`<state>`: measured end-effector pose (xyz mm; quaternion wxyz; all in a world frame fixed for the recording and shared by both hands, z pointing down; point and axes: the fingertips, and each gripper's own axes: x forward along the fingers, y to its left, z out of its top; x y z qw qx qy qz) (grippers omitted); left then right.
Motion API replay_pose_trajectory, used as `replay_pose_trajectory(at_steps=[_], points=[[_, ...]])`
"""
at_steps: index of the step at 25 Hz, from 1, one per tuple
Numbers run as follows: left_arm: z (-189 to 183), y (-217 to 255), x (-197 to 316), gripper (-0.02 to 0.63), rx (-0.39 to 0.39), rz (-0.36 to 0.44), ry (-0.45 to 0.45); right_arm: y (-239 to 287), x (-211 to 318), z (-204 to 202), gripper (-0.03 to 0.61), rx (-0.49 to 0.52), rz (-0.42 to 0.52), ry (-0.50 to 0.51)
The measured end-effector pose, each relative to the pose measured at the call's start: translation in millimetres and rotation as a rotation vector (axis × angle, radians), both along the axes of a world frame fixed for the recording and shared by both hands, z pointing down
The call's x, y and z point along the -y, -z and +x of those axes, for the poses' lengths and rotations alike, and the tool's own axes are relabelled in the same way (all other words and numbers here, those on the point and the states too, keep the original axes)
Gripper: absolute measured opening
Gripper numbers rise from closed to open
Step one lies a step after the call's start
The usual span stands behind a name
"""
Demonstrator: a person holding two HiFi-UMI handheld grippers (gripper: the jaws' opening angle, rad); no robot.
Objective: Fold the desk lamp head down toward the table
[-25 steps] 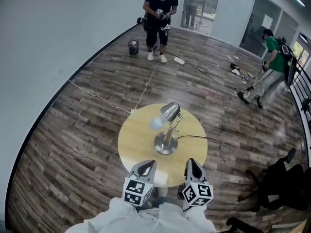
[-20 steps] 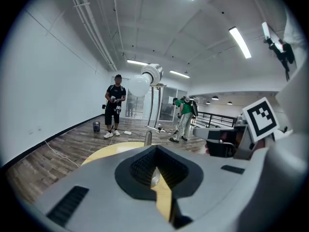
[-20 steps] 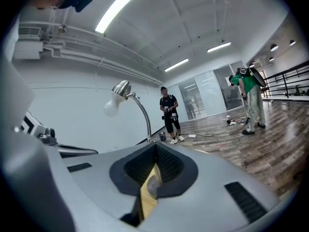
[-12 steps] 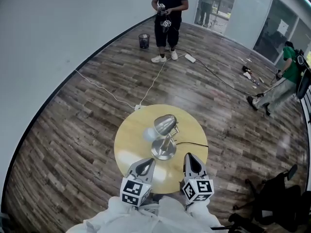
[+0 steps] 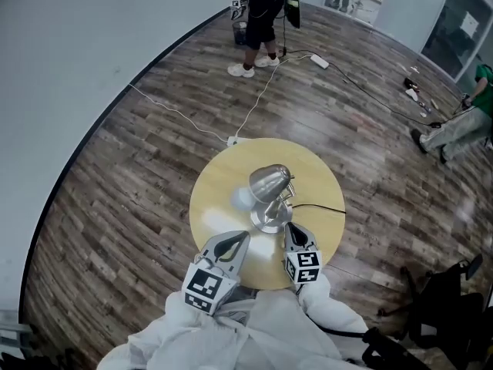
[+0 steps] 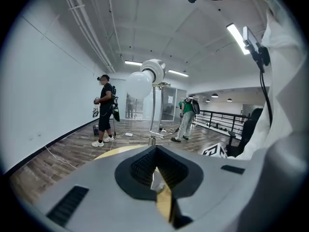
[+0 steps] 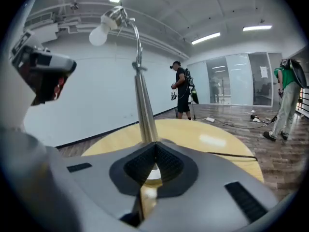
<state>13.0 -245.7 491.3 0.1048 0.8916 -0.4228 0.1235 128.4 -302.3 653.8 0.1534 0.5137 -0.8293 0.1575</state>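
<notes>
Head view: the desk lamp (image 5: 269, 183) stands upright on the tabletop (image 5: 219, 183), its stem just beyond the right hand-held gripper (image 5: 291, 228). The left hand-held gripper (image 5: 239, 239) sits farther off. Both grippers' jaws are together and empty.

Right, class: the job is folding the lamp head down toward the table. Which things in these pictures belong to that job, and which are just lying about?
Belongs to the job: lamp, its head, round table, left claw, right claw.

Just lying about: power strip, white cable, black chair.
</notes>
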Motion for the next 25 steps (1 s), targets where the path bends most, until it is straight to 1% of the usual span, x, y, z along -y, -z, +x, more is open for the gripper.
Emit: replay_pose_trajectory(at_steps=[3,6,8,10,11,12,13,14,16,18,19,20,21,23,25], points=[[-4,3,-8,-0.002,-0.006,-0.023,-0.014,-37,4,-11,0.012,-0.041,-0.057,0.07],[-6,20,-11,-0.002,-0.053,-0.033,-0.029,-61,14,-16,0.012,-0.082,-0.109,0.089],[-11,40,-9,-0.002,-0.078,-0.019,-0.026,-70,18,-17,0.012,-0.102,-0.137,0.086],[-15,66,-8,-0.002,-0.085,0.011,-0.04,-73,18,-19,0.012,-0.109,-0.143,0.085],[-15,80,-6,0.027,-0.085,0.027,-0.056,-73,18,-19,0.012,-0.109,-0.144,0.086],[-15,94,-4,0.069,-0.083,0.043,-0.074,-73,18,-19,0.012,-0.108,-0.144,0.088],[-15,107,-2,0.092,-0.075,0.065,-0.093,-73,18,-20,0.012,-0.107,-0.144,0.09],[-13,120,0,0.118,-0.055,0.095,-0.115,-73,17,-20,0.012,-0.105,-0.145,0.091],[-6,148,7,0.165,0.029,0.183,-0.162,-73,16,-21,0.012,-0.102,-0.148,0.089],[4,174,19,0.175,0.134,0.288,-0.198,-73,16,-21,0.012,-0.105,-0.149,0.086],[11,185,26,0.175,0.172,0.326,-0.215,-72,16,-21,0.012,-0.107,-0.148,0.085],[18,192,33,0.177,0.203,0.344,-0.238,-72,16,-21,0.012,-0.108,-0.148,0.086],[25,195,39,0.182,0.234,0.344,-0.267,-72,16,-22,0.012,-0.11,-0.148,0.088],[38,190,49,0.198,0.318,0.318,-0.328,-72,15,-22,0.012,-0.113,-0.148,0.095],[45,182,59,0.201,0.39,0.286,-0.36,-72,15,-23,0.012,-0.113,-0.149,0.102]])
